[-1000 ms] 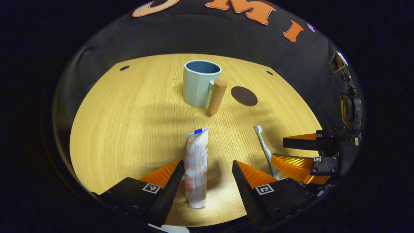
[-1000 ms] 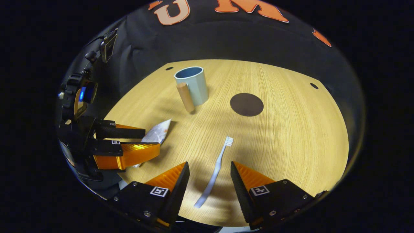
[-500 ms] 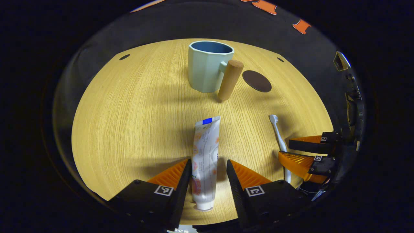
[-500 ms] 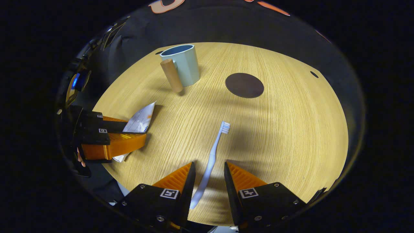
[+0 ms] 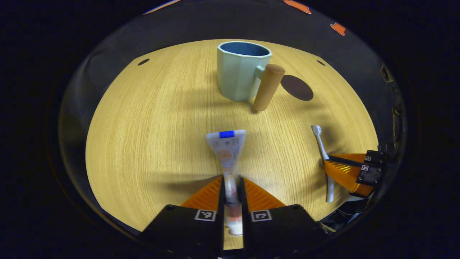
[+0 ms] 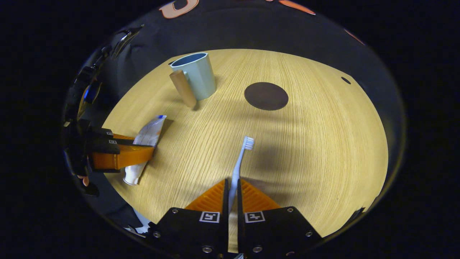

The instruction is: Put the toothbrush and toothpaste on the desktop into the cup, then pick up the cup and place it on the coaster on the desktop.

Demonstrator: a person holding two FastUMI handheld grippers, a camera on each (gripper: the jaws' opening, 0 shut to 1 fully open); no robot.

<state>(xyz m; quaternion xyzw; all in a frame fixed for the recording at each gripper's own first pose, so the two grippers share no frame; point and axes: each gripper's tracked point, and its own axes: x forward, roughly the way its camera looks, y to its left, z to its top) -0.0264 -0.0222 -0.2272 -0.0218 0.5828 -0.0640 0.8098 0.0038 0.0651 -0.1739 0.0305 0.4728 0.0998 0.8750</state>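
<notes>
A: While the cup (image 5: pixel 243 72) is standing upright at the far side of the desk (image 5: pixel 143 136), what is the left gripper (image 5: pixel 232 187) doing?

B: It is pinching the toothpaste (image 5: pixel 228 158) low on the tube.

A: And the right gripper (image 6: pixel 232 189)?

B: It is squeezing the handle of the toothbrush (image 6: pixel 239 165), bristles pointing away. The coaster (image 6: pixel 266 96) is lying flat just beside the cup, bare.
</notes>
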